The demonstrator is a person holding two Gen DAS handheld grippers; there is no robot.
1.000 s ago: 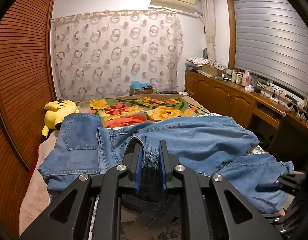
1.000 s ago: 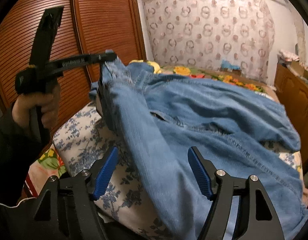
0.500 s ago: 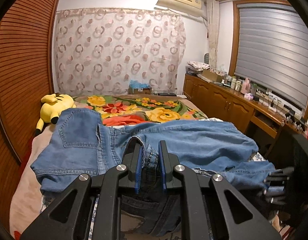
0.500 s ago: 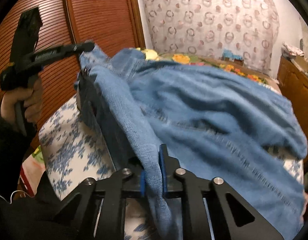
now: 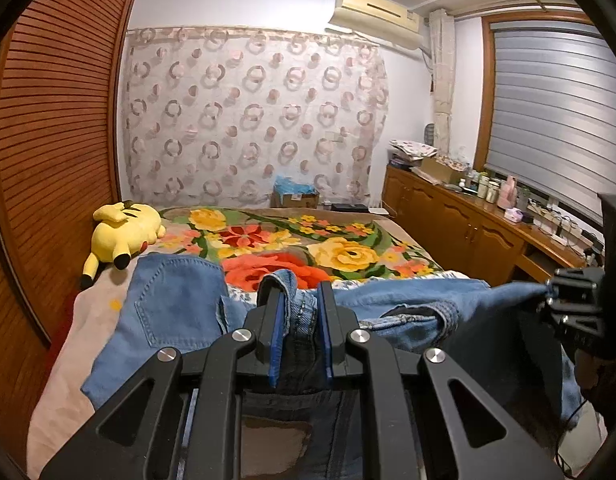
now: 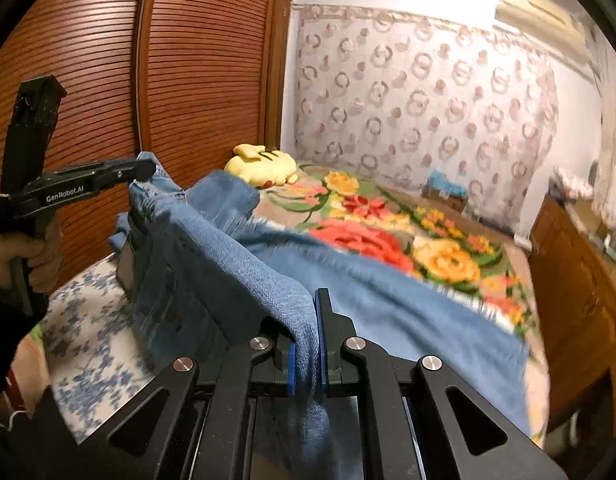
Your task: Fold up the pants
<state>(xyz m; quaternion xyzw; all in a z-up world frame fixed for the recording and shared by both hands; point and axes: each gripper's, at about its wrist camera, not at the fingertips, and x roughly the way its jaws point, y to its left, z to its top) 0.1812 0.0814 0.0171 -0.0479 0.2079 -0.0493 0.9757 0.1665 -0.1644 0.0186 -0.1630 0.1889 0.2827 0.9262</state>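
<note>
Blue denim pants [image 5: 179, 312] hang stretched between my two grippers above the bed; they also show in the right wrist view [image 6: 235, 256]. My left gripper [image 5: 299, 300] is shut on the bunched waistband; in the right wrist view it [image 6: 141, 170] holds the far raised corner. My right gripper [image 6: 305, 320] is shut on a fold of a pant leg; in the left wrist view it [image 5: 548, 290] grips the cloth at the right. The fabric between them is taut, the rest drapes down onto the bed.
The bed has a floral blanket [image 5: 308, 240] and a yellow plush toy [image 5: 121, 234] by the wooden slatted wardrobe [image 5: 55, 140] at left. A wooden sideboard [image 5: 468, 232] with bottles runs along the right under the window blind. A cardboard box [image 5: 293, 198] stands by the curtain.
The right gripper closed on the pant leg and lifted it. Both grippers rose and pulled apart, raising the pants off the bed and uncovering more of the floral blanket.
</note>
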